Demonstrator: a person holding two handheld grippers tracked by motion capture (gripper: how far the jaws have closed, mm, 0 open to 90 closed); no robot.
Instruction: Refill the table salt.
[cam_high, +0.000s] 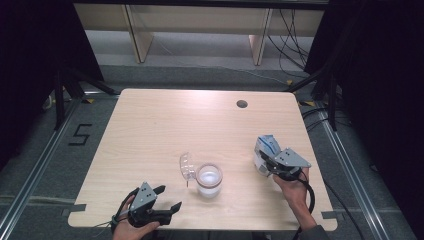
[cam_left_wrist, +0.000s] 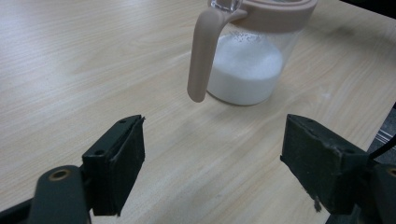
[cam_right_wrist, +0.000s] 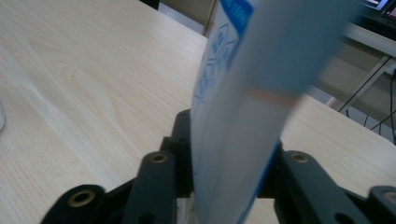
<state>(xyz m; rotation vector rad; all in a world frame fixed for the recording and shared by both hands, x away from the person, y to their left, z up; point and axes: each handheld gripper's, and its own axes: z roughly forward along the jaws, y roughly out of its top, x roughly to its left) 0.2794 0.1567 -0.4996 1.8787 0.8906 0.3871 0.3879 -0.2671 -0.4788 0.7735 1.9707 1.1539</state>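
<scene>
Jar (cam_high: 208, 180) mid-table, bare wood around.

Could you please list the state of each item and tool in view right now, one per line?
Jar: upright on the table, partly filled with white powder.
Jar lid: flipped open, tilted to the jar's left.
Blue-and-white bag: clamped in the right tool.
Left tool: open, holding nothing, near the table's front edge.
Right tool: shut on the bag.
</scene>
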